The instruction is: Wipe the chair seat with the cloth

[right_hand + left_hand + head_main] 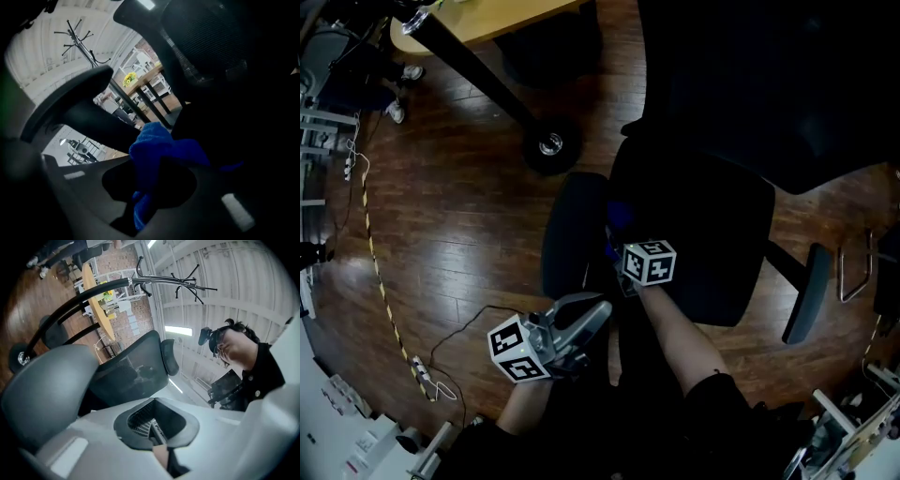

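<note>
Right hand-held gripper (pixel 152 180) clamps tight on the blue cloth (pixel 157 143).

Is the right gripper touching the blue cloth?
Touching. The right gripper view shows the blue cloth pinched between the jaws of the right gripper, bunching up above them.

Head view was dim and underexposed. The wooden floor (pixel 459 216) carried pale streaks of glare. The chair seat (pixel 703 234) was near-black, without surface detail. Straight lines bowed toward the edges. Left gripper view was bright, lit by a ceiling strip light (pixel 178 330) that burned out white; the nearest surfaces were soft. Right gripper view was dark, with vignetted corners. Only the cloth (pixel 154 145) held colour, blue, against a washed-out background.
</note>
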A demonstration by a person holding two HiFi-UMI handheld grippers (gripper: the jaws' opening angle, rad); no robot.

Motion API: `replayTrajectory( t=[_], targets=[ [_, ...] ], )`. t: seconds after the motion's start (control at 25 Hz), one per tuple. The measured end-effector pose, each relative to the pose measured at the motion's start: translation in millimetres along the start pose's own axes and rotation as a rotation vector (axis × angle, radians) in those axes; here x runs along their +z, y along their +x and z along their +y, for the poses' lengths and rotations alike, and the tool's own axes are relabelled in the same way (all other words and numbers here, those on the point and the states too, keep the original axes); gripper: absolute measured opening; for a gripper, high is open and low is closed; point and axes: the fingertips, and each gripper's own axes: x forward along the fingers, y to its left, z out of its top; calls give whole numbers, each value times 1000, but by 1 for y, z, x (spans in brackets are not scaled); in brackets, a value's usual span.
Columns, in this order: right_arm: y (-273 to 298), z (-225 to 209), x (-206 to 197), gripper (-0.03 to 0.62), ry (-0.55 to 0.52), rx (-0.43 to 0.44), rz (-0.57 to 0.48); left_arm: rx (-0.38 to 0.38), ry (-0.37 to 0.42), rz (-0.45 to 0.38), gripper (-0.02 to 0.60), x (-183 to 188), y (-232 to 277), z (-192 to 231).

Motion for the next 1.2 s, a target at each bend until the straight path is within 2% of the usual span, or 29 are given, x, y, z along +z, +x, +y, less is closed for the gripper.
replayTrajectory(
  t=[0.2, 0.36, 0.48, 0.72, 0.88, 1.04, 1.12, 1.2],
  targets=[
    [18, 1, -14, 61, -101, -52, 31, 13, -2, -16, -2, 5, -18, 4],
    [5, -15, -17, 61, -92, -110, 21, 13, -2, -8, -2, 2, -20, 0],
    [-15, -43, -20, 61, -77, -166, 18, -4, -3, 9, -2, -1, -16, -5],
    [-87, -129, -28, 61, 27, -334, -25, -40, -16, 78, -2, -12, 4, -6],
    [-156, -182, -35, 61, 86, -465, -69, -98, -20, 136, -2, -24, 30, -18],
    [-229, -230, -43, 61, 143, -589, -103, -110, -18, 189, -2, -30, 44, -15],
    [-260, -248, -43, 61, 170, -630, -127, -108, -12, 194, -2, -28, 50, -13],
    [-277, -257, -41, 61, 190, -633, -145, -108, -7, 198, -2, -27, 56, -13]
  ],
)
